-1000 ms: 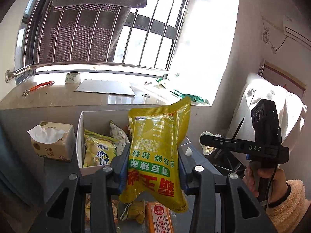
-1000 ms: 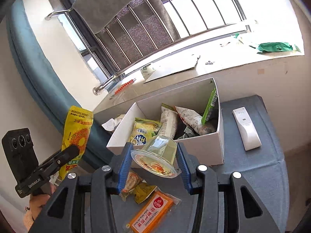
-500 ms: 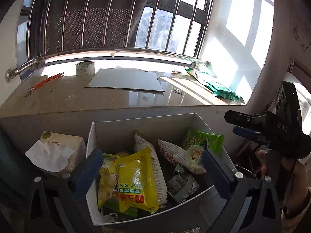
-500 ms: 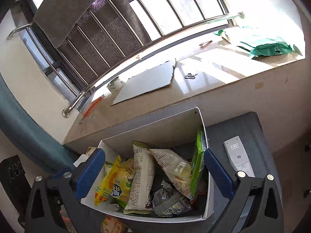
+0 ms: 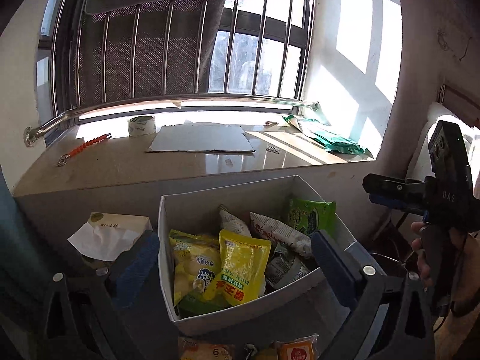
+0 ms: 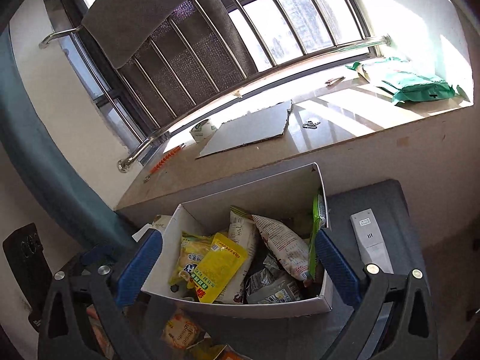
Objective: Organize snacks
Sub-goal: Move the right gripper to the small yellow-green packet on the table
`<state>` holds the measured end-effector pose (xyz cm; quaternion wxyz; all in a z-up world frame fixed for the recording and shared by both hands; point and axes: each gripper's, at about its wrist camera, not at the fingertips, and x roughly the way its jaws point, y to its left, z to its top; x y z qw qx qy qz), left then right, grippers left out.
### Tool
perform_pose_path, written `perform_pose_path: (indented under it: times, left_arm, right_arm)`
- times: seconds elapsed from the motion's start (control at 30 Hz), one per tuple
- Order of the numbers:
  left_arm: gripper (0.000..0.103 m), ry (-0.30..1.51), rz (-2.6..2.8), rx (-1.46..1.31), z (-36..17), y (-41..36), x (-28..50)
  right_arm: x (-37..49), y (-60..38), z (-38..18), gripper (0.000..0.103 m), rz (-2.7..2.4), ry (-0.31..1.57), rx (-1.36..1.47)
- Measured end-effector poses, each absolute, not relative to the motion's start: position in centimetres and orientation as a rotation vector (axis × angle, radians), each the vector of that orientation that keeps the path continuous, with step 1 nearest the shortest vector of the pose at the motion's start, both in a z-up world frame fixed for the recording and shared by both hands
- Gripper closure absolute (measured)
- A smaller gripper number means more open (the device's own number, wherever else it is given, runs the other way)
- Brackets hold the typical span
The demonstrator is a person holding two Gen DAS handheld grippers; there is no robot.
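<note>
My left gripper (image 5: 237, 258) stands with its jaws spread wide and nothing between them; they have just been opening, and both blue pads frame the white box (image 5: 258, 309) from above. My right gripper (image 6: 237, 265) is likewise spread to its full width and empty, its jaws also having just been opening, straddling the same box (image 6: 261, 307). The yellow snack packet (image 5: 241, 270) lies inside the box at its near left, leaning on a paler yellow bag (image 5: 192, 265); from the right wrist it appears as the slanted yellow packet (image 6: 220, 265). A white printed packet (image 6: 285, 247) and a green packet (image 6: 318, 225), upright against the right wall, fill the rest, with a grey packet (image 6: 274, 288) at the near side. The box sits on a dark grey desk (image 6: 399, 210), with a white remote (image 6: 370, 243) beside it on the right and a tissue box (image 5: 120, 229) on the left. More snacks (image 6: 181, 331) lie on the desk in front of the box. A hand (image 5: 432, 258) grips the right gripper's handle at the left view's right edge.
</note>
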<state>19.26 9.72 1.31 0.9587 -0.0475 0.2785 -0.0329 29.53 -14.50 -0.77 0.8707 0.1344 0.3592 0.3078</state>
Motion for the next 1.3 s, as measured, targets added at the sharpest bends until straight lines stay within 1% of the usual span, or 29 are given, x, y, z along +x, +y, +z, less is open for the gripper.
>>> perform_pose_path:
  times: [0.2, 0.37, 0.47, 0.63, 0.73, 0.83, 1.13, 1.3]
  left_arm:
    - [0.0, 0.512, -0.093, -0.094, 1.0, 9.2, 13.8]
    - [0.0, 0.487, -0.097, -0.077, -0.2, 8.0, 9.1]
    - [0.0, 0.465, -0.096, -0.051, -2.1, 7.2, 5.9]
    - [0.0, 0.515, -0.09, -0.163, -6.3, 7.1, 1.6]
    - [0.0, 0.569, -0.073, -0.159, -8.3, 6.4, -0.2]
    - [0.0, 0.596, -0.086, -0.172, -9.1, 5.6, -1.2]
    - [0.0, 0.629, -0.16, -0.147, -10.2, 3.2, -1.3]
    - [0.0, 0.641, -0.158, -0.192, -10.7, 3.5, -1.9]
  right_arm:
    - [24.1, -15.2, -0.8, 0.0, 0.713, 0.706, 0.228]
    - [19.3, -16.0, -2.6, 0.0, 0.755, 0.708, 0.174]
    - [16.3, -16.6, -4.1, 0.0, 0.783, 0.719, 0.15]
    - [11.4, -18.0, -7.4, 0.0, 0.772, 0.736, 0.162]
    - [9.2, -19.0, -9.4, 0.0, 0.738, 0.766, 0.157]
    - [8.5, -19.6, -11.0, 0.0, 0.724, 0.827, 0.129]
    - [8.0, -19.8, -12.0, 0.0, 0.696, 0.801, 0.072]
    - [10.0, -21.3, -12.5, 0.0, 0.662, 0.815, 0.184]
